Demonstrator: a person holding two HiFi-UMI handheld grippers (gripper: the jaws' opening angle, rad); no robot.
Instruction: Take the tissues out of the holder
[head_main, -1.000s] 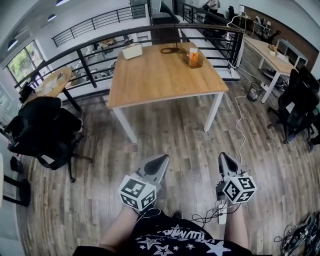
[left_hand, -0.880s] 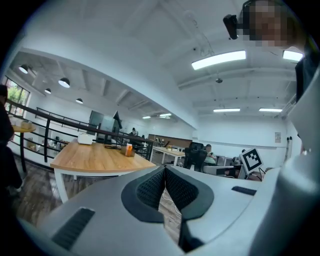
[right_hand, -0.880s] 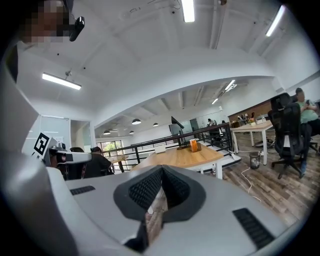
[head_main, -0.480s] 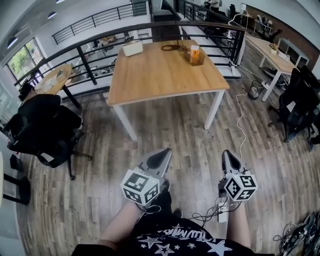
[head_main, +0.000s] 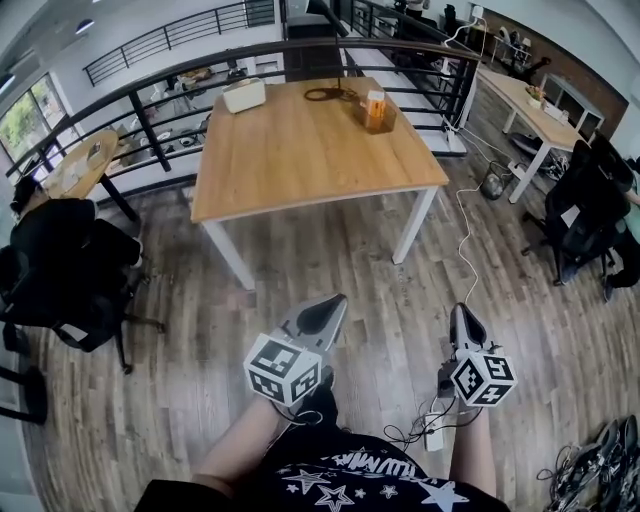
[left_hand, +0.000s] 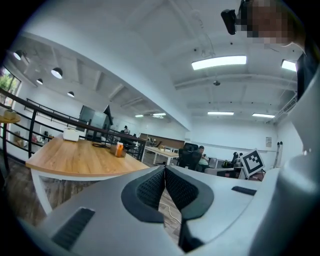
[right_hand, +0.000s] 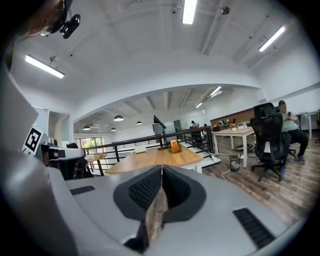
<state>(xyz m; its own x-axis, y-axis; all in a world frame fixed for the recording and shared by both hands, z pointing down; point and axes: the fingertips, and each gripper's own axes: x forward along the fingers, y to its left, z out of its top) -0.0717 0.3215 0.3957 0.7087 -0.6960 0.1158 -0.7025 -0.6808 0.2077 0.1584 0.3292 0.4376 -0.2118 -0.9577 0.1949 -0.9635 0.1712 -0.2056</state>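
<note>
Two grippers hang low over the floor (head_main: 340, 250), well short of the table (head_main: 300, 150). The left gripper (head_main: 330, 305) has its jaws pressed together with nothing between them. The right gripper (head_main: 463, 318) is likewise closed and empty. The holder (head_main: 377, 115), with an orange pack (head_main: 375, 100) upright in it, stands near the table's far right corner. A white box (head_main: 243, 95) sits at the far left corner.

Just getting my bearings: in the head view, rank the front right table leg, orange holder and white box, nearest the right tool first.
From the right tool:
1. Table leg, front right corner, closest.
2. Orange holder, tabletop's far right.
3. White box, far left corner.
</note>
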